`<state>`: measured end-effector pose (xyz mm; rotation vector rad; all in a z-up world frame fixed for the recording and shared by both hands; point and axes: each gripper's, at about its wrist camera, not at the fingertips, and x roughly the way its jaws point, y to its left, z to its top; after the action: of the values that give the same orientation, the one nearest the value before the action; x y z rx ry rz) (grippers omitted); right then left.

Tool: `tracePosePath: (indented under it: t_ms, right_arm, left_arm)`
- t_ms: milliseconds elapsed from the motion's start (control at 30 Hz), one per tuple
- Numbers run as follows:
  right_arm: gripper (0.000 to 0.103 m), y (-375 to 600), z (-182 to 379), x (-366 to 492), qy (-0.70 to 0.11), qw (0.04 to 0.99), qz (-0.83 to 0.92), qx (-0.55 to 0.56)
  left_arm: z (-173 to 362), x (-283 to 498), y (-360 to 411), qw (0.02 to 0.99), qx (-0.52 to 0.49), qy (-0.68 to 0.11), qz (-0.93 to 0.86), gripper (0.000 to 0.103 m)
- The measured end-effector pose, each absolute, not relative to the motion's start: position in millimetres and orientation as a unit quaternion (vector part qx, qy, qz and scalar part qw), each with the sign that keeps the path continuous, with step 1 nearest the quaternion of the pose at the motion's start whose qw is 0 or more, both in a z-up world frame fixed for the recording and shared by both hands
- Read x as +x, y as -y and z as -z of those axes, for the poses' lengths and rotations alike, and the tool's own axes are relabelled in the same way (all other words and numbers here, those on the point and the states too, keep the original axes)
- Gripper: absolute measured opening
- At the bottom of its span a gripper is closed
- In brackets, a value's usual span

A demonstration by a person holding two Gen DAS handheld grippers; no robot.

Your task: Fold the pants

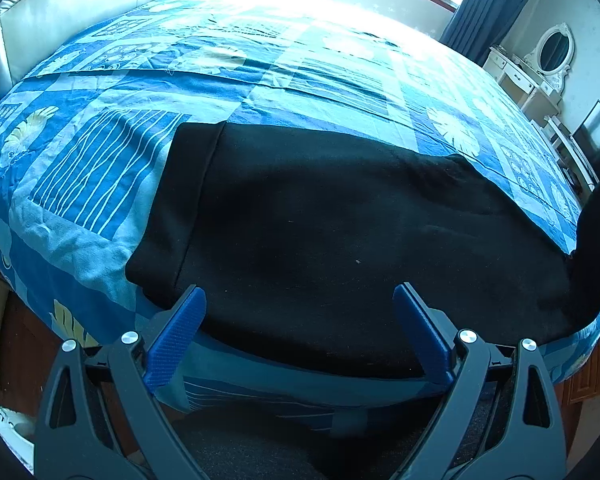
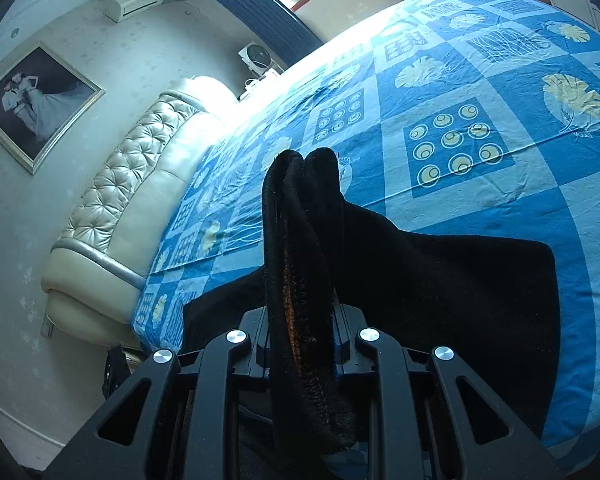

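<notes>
- On the left side of the bed, the left gripper (image 1: 300,300) hovers over the near edge of the black fleecy fabric pants (image 1: 340,220) with its blue-padded fingers (image 1: 180,332) wide apart and nothing between them.
- We judge that this gripper serves best by pressing down on the flat part, so the cloth does not slide while the fold comes over.
- Across the middle, the pants lie spread on the blue patchwork-print cotton bedspread (image 1: 100,160), near the bed's front edge.
- On the right, the right gripper (image 2: 304,320) is clamped on a bunched end of the pants, lifted off the spread.
- We judge it should carry that end over low and level, then lay its edge flush on the flat part before letting go.
- We count one pair of pants, two grippers, one bedspread and one cream tufted leather headboard (image 2: 132,184).
</notes>
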<state>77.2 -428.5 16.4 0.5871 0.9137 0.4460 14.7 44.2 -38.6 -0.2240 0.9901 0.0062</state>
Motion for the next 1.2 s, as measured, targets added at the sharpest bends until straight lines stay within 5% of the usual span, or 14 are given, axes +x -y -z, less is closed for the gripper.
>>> tracePosePath:
  t_ms: [700, 1200]
  right_arm:
    - [0.022, 298.0, 63.5, 85.0, -0.518, 0.837, -0.142, 0.109]
    - [0.041, 268.4, 69.6, 78.5, -0.515, 0.824, -0.180, 0.152]
  left_arm:
    - [35.9, 10.9, -33.8, 0.877, -0.095, -0.472, 0.000, 0.095]
    - [37.1, 10.3, -30.7, 0.876, -0.093, -0.474, 0.003, 0.095]
